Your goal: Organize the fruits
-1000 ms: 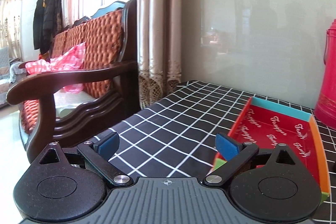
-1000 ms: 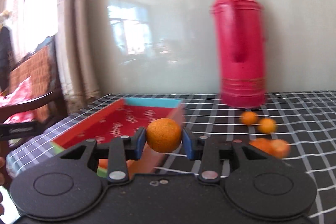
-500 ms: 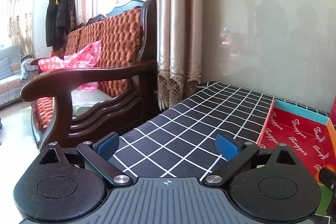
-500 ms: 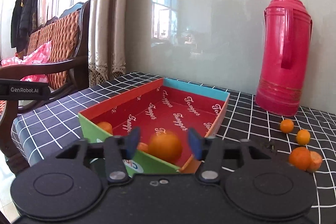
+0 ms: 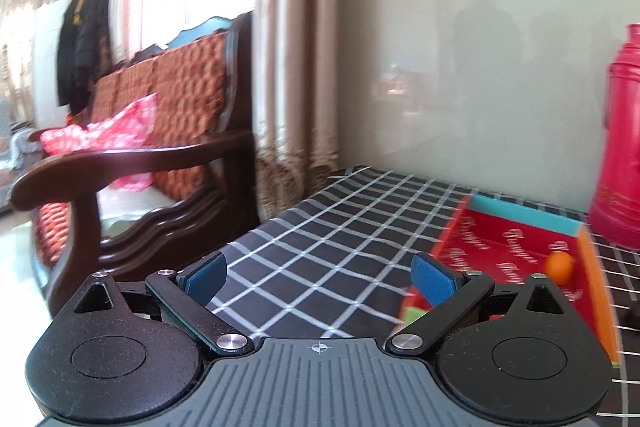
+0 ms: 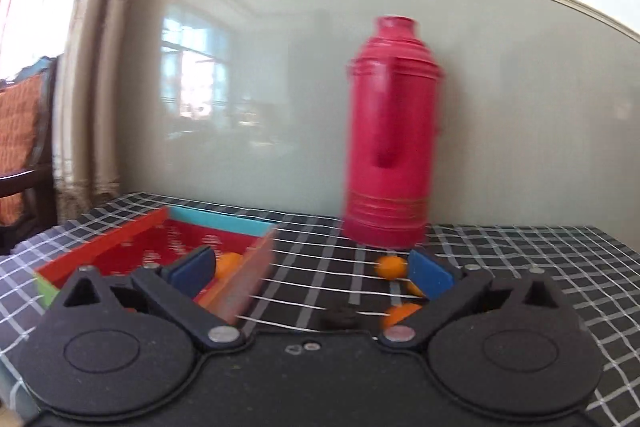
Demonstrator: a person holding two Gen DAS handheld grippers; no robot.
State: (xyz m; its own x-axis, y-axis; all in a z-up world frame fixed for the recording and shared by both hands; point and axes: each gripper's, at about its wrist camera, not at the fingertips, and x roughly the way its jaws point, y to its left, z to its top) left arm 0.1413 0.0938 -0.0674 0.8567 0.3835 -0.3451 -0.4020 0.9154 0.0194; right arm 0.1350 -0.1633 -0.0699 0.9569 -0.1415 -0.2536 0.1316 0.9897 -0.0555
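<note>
A red cardboard tray (image 6: 120,247) (image 5: 516,223) with blue and orange walls lies on the checked table. One orange (image 6: 229,263) (image 5: 559,266) rests inside it near the orange wall. My right gripper (image 6: 312,273) hovers just right of the tray, its jaws opening wide with nothing between them. Loose oranges (image 6: 390,265) lie on the cloth ahead of its right finger, one (image 6: 400,313) partly hidden behind it. My left gripper (image 5: 318,277) is open and empty over the cloth left of the tray.
A tall red thermos (image 6: 390,143) (image 5: 622,147) stands by the wall behind the tray. A small dark lump (image 6: 340,317) lies on the cloth near the right gripper. A wooden sofa (image 5: 132,155) with orange cushions sits past the table's left edge.
The right gripper let go of the orange, which now lies in the tray, then opened wide and swung right toward the loose oranges. The left view swung left, then back right.
</note>
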